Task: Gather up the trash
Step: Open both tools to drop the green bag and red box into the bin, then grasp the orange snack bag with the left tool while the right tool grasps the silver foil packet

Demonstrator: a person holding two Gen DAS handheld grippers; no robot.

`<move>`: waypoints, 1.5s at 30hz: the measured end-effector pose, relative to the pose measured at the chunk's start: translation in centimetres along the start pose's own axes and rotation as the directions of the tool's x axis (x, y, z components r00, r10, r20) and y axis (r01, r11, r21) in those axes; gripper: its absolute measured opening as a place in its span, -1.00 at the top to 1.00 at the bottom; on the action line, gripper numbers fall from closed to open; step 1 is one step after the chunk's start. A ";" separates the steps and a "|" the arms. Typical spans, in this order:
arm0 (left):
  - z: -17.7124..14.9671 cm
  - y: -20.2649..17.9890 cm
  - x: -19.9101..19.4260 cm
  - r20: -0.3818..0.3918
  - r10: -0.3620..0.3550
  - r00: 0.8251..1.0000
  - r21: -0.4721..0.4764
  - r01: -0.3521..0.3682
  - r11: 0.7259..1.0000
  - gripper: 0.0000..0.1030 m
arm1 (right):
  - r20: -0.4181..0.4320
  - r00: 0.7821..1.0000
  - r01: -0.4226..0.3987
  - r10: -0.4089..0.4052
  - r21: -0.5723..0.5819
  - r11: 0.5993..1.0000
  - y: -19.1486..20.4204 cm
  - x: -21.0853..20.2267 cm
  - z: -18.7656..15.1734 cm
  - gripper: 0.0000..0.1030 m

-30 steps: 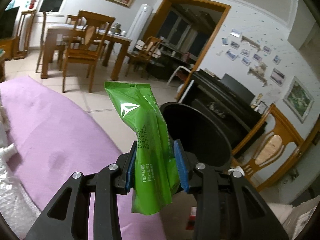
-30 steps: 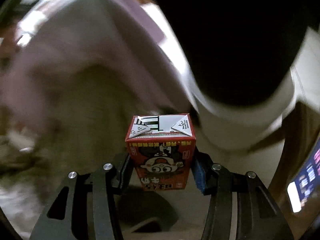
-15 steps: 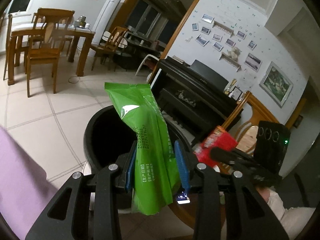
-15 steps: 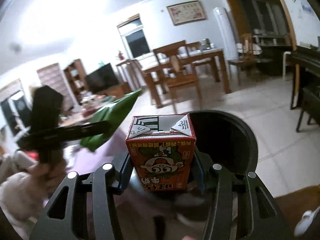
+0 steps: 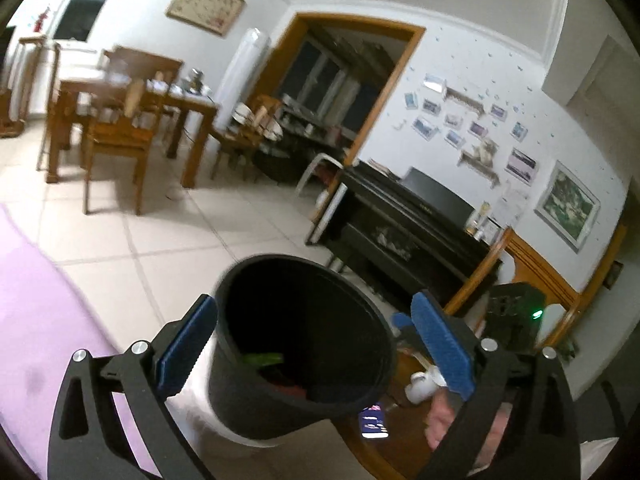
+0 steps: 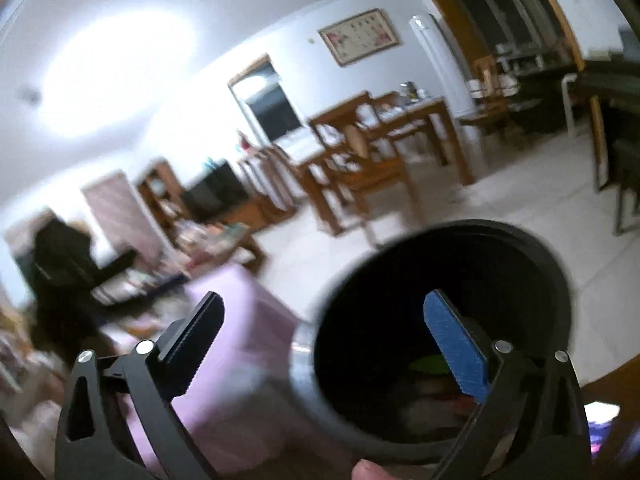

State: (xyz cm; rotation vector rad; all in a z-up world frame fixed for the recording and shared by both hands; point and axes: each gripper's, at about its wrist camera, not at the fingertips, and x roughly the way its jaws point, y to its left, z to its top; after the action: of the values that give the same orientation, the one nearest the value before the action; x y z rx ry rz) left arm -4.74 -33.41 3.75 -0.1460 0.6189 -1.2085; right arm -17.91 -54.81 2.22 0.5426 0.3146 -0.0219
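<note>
Opening at this moment, both tongs stand wide with nothing between their pads. The left tongs [image 5: 314, 344] point slightly downward at the mouth of the black bin [image 5: 280, 412], which lies directly ahead and just below the fingertips. The right tongs [image 6: 326, 340] face the same bin [image 6: 552, 276] from the other side; its mouth lies ahead and toward their right finger.

Inside the bin, a green wrapper [image 5: 262, 358] lies low against the near wall, long axis roughly level, with reddish trash [image 5: 290, 390] beside it; detail there is dark. In the right wrist view a green patch [image 6: 428, 365] shows deep in the bin.

Judgement: this deposit is complete. Neither hand is clearly nearer to further trash; none is identifiable outside the bin. The purple rug [image 5: 36, 304] adjoins the bin.
</note>
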 end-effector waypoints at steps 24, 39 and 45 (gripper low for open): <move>-8.6 17.0 -22.5 -0.204 0.704 0.680 -0.014 -0.721 0.693 -0.23 | -0.591 0.798 -0.285 0.118 -0.198 0.938 28.2 22.3 -10.9 -0.91; -10.0 19.2 -21.1 -0.281 0.669 0.688 0.047 -0.687 0.726 0.08 | -0.633 0.765 -0.225 -0.119 -0.436 0.872 33.0 28.2 -17.6 -0.72; -9.9 18.4 -21.8 -0.238 0.713 0.659 0.053 -0.724 0.687 0.09 | -0.623 0.777 -0.260 -0.088 -0.445 0.857 33.8 27.6 -18.6 -0.04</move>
State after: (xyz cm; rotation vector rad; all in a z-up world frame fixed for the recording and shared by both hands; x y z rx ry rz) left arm 0.74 -4.80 -4.25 0.2098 0.8171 -0.4229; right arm 6.51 -14.59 -4.05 0.0050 0.9262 0.3426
